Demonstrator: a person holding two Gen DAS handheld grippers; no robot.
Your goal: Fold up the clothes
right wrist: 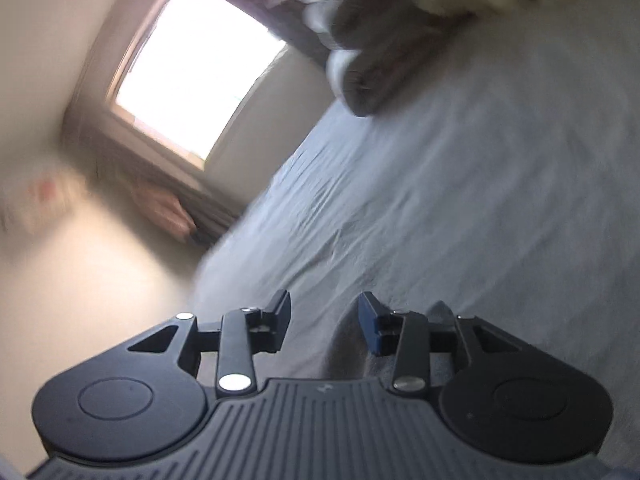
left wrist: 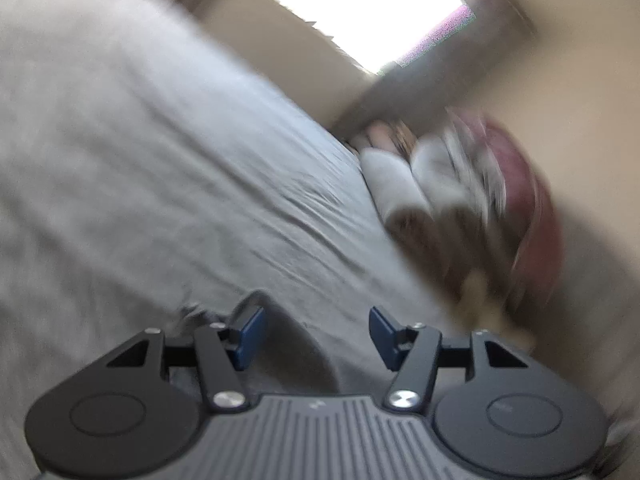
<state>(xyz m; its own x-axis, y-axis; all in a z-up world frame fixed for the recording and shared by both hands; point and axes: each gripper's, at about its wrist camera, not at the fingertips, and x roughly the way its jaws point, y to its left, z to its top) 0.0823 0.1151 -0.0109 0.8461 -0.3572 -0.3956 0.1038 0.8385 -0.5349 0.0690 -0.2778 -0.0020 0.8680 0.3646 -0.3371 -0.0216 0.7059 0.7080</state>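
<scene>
A wide grey cloth [left wrist: 160, 160] lies spread and lightly creased under both grippers; the right wrist view shows it too [right wrist: 480, 200]. My left gripper [left wrist: 316, 320] hovers low over it, its blue pads [left wrist: 252, 328] well apart. A darker grey hump of fabric [left wrist: 296, 356] rises between the jaws, untouched by the pads. My right gripper [right wrist: 324, 308] is open as well, with a similar dark ridge of cloth [right wrist: 344, 344] in its gap. Both views are tilted and blurred.
A blurred heap of white, brown and maroon clothes [left wrist: 440, 192] sits at the cloth's far edge, and in the right wrist view this heap [right wrist: 380, 52] is at the top. A bright window [right wrist: 192, 72] and beige walls [right wrist: 60, 40] lie beyond.
</scene>
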